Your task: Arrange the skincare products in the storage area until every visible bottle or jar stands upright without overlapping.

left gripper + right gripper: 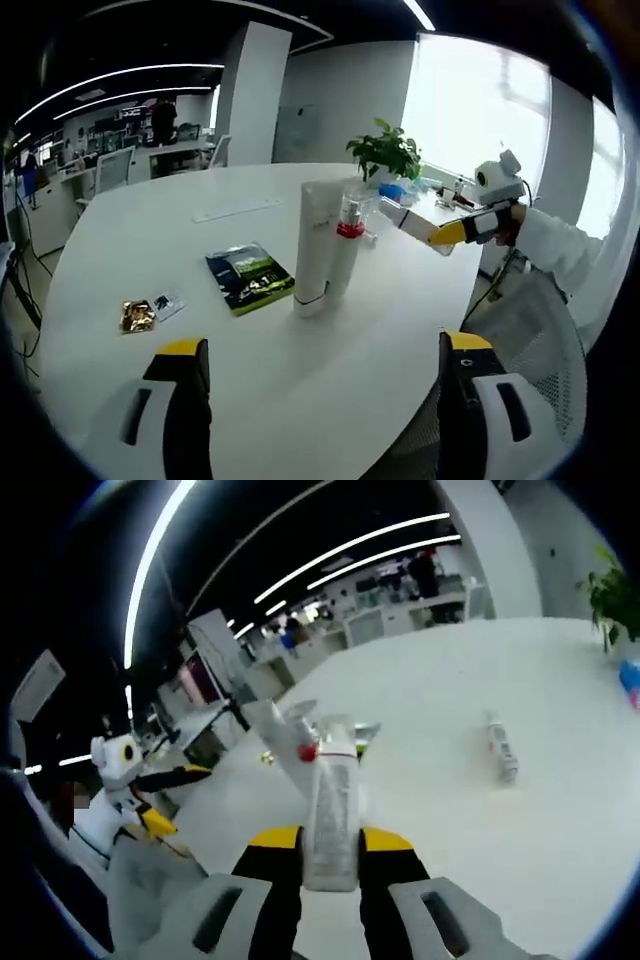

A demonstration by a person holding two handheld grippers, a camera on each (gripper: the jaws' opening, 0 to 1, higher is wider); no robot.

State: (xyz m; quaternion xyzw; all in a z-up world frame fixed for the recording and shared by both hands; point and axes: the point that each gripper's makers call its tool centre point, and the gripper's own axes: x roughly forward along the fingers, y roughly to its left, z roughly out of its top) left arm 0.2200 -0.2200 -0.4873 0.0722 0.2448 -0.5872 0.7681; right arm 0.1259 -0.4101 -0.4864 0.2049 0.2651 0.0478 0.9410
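Two grippers are in play, and I report them nearest first. In the right gripper view, my right gripper (329, 865) sits at the bottom centre with its jaws clamped on the lower body of a clear bottle (331, 820), which runs up the middle of the frame to a red collar (309, 751) and a pale cap. In the left gripper view, my left gripper (325, 400) shows at the bottom with its jaws wide apart and nothing between them, well short of the products.

Beyond it, at centre frame, a tall white tube (314, 248) stands upright on the white table (150, 240), with the clear bottle (348, 245) just beside it on its right; I cannot tell whether they touch. The right gripper reaches in from the right edge toward that bottle. A green packet (249, 277) and a small gold sachet (137, 316) lie flat at left of centre.

Farther off, another product (501, 747) lies on its side at right of centre in the right gripper view. A potted plant (385, 152) stands at the far table edge.

My assessment: the clear bottle looks light, rigid and smooth, so liable to slip; hold it low on the body, below the collar. The tall tube appears top-heavy and may tip if nudged. The lying item still needs standing up.
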